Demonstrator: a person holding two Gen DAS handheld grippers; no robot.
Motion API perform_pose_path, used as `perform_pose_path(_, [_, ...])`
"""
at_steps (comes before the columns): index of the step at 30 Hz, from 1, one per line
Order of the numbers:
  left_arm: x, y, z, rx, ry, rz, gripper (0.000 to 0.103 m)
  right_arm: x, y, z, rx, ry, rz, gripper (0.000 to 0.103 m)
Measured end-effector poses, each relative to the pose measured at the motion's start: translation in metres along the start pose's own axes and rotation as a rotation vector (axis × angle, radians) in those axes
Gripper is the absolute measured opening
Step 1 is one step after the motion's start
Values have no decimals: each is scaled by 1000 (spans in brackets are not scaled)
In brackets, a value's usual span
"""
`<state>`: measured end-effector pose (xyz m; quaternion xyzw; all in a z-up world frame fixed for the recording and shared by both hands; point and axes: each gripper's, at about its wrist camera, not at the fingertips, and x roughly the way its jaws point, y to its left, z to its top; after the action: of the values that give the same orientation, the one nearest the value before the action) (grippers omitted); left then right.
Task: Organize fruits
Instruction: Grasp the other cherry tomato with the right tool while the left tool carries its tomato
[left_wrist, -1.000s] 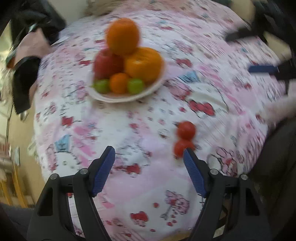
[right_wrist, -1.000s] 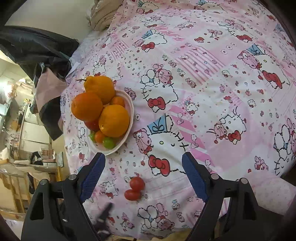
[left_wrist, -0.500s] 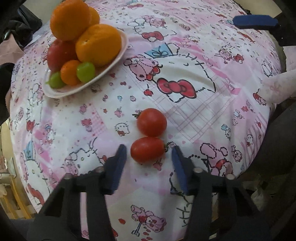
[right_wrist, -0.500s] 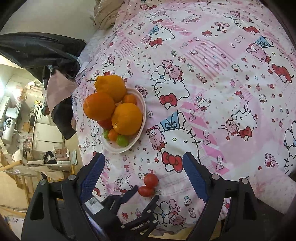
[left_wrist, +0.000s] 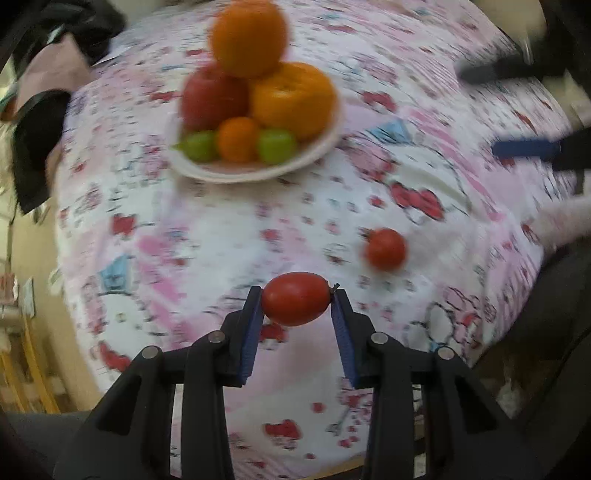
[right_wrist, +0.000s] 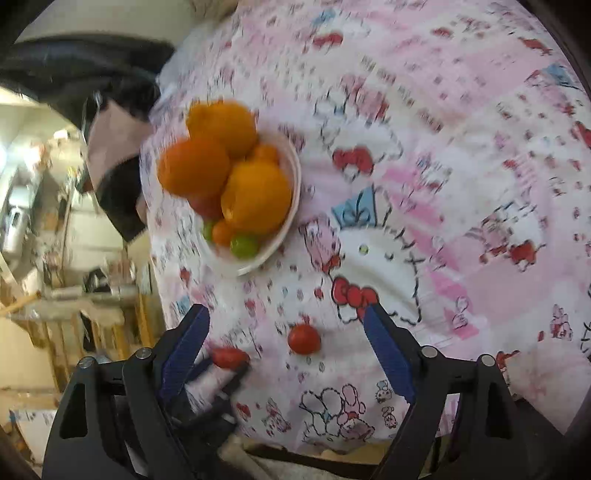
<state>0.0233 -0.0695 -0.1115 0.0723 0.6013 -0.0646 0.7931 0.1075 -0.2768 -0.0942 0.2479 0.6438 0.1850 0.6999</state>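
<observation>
My left gripper (left_wrist: 296, 295) holds a red oval tomato (left_wrist: 295, 303) between its blue pads, just above the cloth; its jaws are still closing on it. A round tomato (left_wrist: 385, 248) lies on the cloth to the right. The white plate (left_wrist: 325, 151) further back carries oranges, a red apple, a small orange and two green fruits. In the right wrist view, my right gripper (right_wrist: 286, 314) hangs over the round tomato (right_wrist: 304, 339), jaws closing but wide apart and not touching it. The held oval tomato (right_wrist: 229, 357) shows at lower left, beside the plate (right_wrist: 255, 267).
A pink cartoon-print cloth (right_wrist: 443, 184) covers the round table. Dark clothing (left_wrist: 33, 155) hangs off the far left edge. Beyond that edge are wooden frames and clutter (right_wrist: 55, 295). The table's near edge runs just under both grippers.
My left gripper closed around the oval tomato and carried it off the cloth, away from the round one. My right gripper sank toward the round tomato and its jaws narrowed slightly.
</observation>
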Motion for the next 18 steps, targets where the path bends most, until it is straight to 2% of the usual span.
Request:
perform_pose_path(4, [-5,19,2,-72,-37,25,33,23,8,-6,-61,60,-74,60])
perform_pose_path(7, [-6,28,3,-114,-51,28,33,39,17,-12,-122,100,-120,51])
perform_pose_path(15, [-16,57,2,-225,-75,-9,33,87,32,-32,-233,203,-221,48])
perform_pose_path(18, [-20,65,1,-259,-82,-19,33,100,33,-36,-253,209,-266,48])
